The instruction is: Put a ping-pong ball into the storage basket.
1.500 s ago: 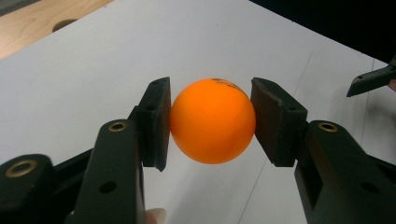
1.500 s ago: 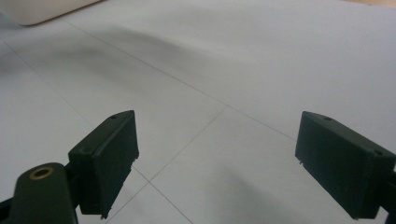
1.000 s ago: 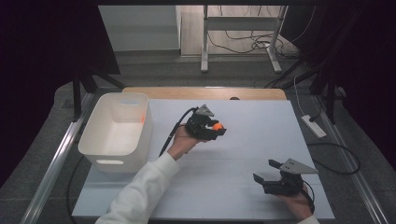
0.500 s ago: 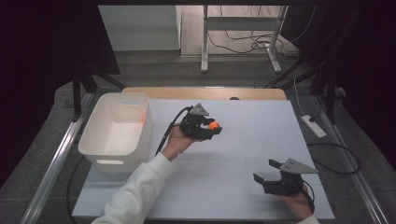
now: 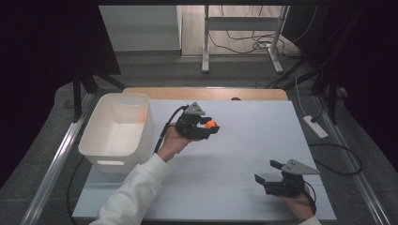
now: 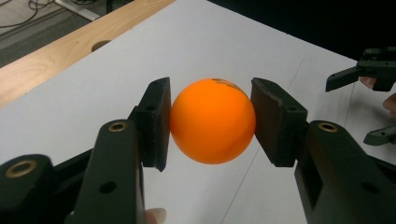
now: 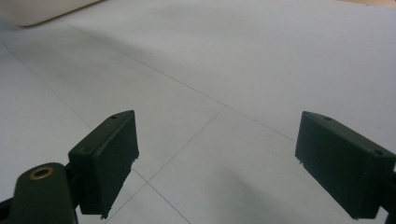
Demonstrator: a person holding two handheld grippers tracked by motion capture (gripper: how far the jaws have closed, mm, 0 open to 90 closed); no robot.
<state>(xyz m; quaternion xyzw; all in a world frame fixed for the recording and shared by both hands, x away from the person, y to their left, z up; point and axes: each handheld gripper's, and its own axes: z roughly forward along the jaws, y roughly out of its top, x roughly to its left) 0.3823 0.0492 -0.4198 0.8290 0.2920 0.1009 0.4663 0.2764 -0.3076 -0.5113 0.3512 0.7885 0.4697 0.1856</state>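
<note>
Above the white surface (image 5: 234, 154), the left gripper (image 5: 210, 126) is pinching an orange ball (image 6: 212, 121), a sphere with no long axis; the right gripper (image 5: 268, 172) is resting with fingers spread.

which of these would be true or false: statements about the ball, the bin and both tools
1. The left tool grips an orange ball. True.
2. The right tool holds a ball too. False: its jaws stand open with nothing between them.
3. The white bin sits at the table's left side. True.
4. The ball lies inside the bin. False: it is held above the white table, right of the bin.
</note>
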